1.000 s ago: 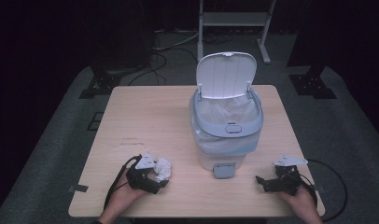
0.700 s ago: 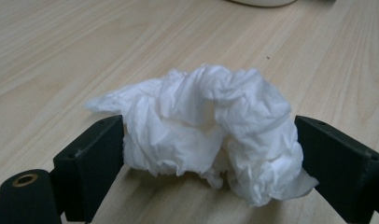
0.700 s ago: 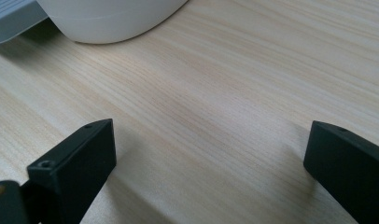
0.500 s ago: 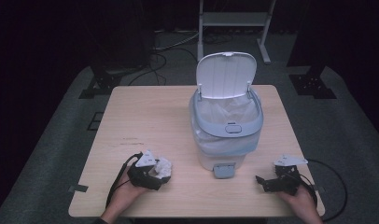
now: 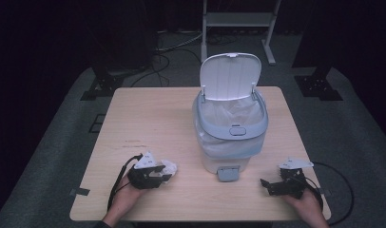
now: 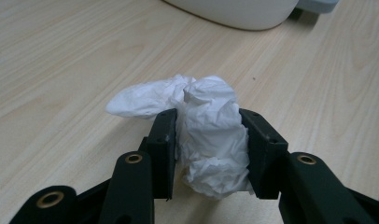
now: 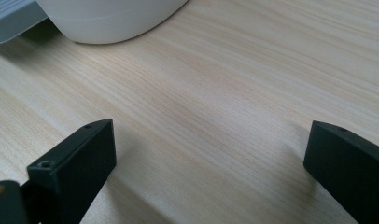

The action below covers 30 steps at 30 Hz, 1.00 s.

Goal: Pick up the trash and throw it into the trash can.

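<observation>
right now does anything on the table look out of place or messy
Just the crumpled white tissue lying on the table instead of in the open bin; the left tool has just closed on it.

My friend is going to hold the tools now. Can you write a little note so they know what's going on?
Left tool: its jaws have just been closing and now press on the crumpled tissue, which is low over the table, left of the bin.
Right tool: open, nothing between its jaws, resting near the table's right front corner.
Bin: stands mid-table, lid up, white liner inside.
Done: tissue gripped.
Left, most likely: lift the tissue, carry it over the open bin and let go.
</observation>
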Available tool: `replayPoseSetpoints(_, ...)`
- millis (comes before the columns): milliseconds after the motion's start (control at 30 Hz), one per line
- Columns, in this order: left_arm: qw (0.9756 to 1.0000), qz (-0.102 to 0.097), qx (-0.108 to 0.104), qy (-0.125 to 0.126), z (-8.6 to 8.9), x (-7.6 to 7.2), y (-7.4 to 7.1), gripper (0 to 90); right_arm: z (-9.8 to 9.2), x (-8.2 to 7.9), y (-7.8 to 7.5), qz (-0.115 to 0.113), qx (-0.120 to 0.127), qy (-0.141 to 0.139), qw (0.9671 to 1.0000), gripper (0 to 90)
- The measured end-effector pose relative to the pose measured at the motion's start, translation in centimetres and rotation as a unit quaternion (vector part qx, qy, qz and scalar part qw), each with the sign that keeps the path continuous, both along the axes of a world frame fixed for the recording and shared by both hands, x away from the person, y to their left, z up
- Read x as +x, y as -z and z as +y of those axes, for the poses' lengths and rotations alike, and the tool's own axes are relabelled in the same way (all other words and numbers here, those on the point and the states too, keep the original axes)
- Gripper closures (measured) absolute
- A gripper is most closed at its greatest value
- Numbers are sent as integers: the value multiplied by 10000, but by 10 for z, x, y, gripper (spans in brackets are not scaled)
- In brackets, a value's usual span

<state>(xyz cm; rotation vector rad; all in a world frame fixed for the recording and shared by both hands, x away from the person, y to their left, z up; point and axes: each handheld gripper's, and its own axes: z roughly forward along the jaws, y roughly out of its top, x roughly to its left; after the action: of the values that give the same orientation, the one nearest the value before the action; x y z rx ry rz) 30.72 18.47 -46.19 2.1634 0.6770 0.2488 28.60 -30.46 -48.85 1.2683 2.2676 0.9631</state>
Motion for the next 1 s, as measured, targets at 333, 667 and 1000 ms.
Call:
replayPoseSetpoints(333, 9995, 27, -299, 87, 3, -2, -9, 604, 0, 0, 0, -1, -2, -1, 10000, 12)
replayPoseSetpoints(667, 9978, -53, -598, 287, 6, -2, -23, 607, 0, 0, 0, 0, -2, -1, 10000, 12)
replayPoseSetpoints(1000, 9956, -47, -828, 429, 8, 4, -37, 608, 0, 0, 0, 0, -1, -1, 10000, 12)
